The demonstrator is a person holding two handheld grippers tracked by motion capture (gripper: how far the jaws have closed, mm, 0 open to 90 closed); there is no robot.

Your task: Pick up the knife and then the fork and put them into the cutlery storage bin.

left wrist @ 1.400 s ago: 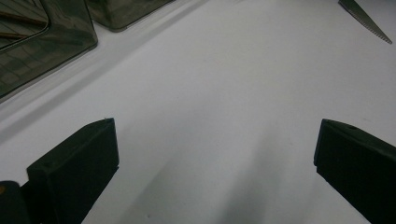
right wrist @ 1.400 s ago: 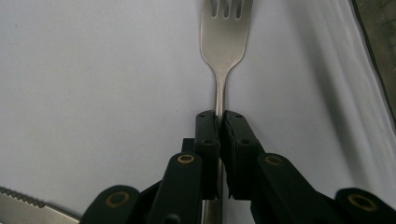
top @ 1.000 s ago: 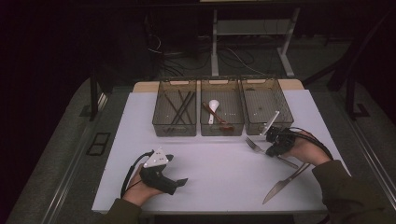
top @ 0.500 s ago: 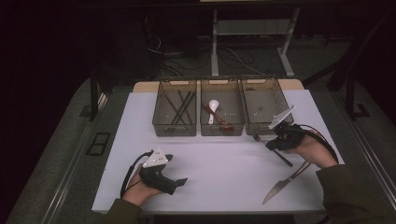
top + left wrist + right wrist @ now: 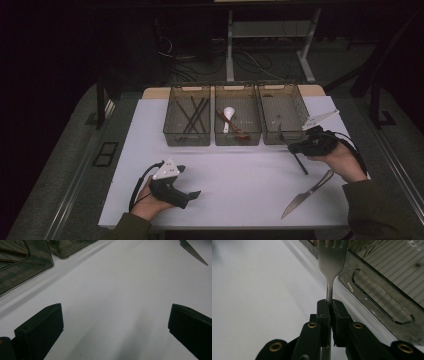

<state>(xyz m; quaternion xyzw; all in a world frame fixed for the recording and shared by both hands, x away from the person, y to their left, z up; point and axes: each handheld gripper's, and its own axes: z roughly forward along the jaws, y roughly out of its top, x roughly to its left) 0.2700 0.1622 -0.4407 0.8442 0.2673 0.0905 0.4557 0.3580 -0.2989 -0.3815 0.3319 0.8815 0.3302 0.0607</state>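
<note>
R gripper fingers clamped on fork neck, tines fwd, handle trailing down-back; rightmost bin just ahead. L gripper fingers apart, idle on table.

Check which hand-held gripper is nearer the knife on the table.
Right. The right hand-held gripper, shut on the fork, is just up-table from the knife. The left hand-held gripper sits open across the mat, far to the knife's left.
</note>
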